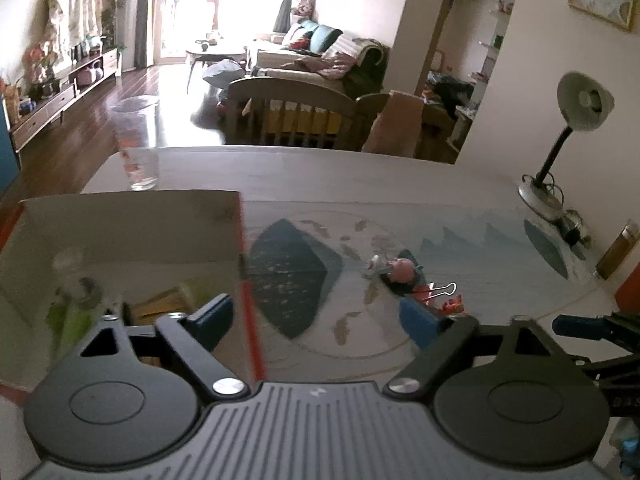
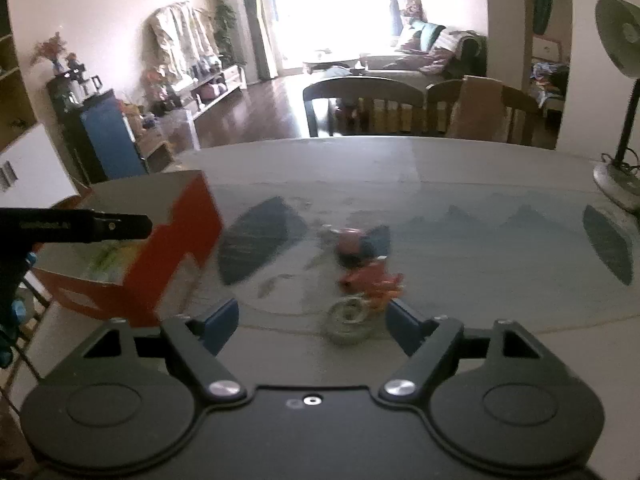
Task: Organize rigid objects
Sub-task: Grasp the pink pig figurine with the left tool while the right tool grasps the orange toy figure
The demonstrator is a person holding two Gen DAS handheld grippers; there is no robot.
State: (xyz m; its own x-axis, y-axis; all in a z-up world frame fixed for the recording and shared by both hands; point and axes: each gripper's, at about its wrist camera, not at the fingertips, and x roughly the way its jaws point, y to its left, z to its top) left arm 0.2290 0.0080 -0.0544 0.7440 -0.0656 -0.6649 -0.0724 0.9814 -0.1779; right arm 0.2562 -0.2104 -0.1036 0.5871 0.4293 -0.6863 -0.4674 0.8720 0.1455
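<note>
The right hand-held gripper [image 2: 310, 322], jaws wide and empty, has the tape roll [image 2: 349, 322] just ahead between its fingertips; the left hand-held gripper [image 1: 320, 320], also wide, sits beside the box [image 1: 120, 232]

Toy pile [image 2: 362, 276] motion-blurred, pieces indistinct, box contents [image 1: 120, 296] smeared, fan [image 2: 624, 40] cut off at edge

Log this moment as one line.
left claw: open, empty | right claw: open, empty | box: left | toys: on mat

open box [image 2: 176, 236] blocking left, toy cluster [image 2: 362, 276] ahead, bare mat [image 2: 500, 264] right
</note>
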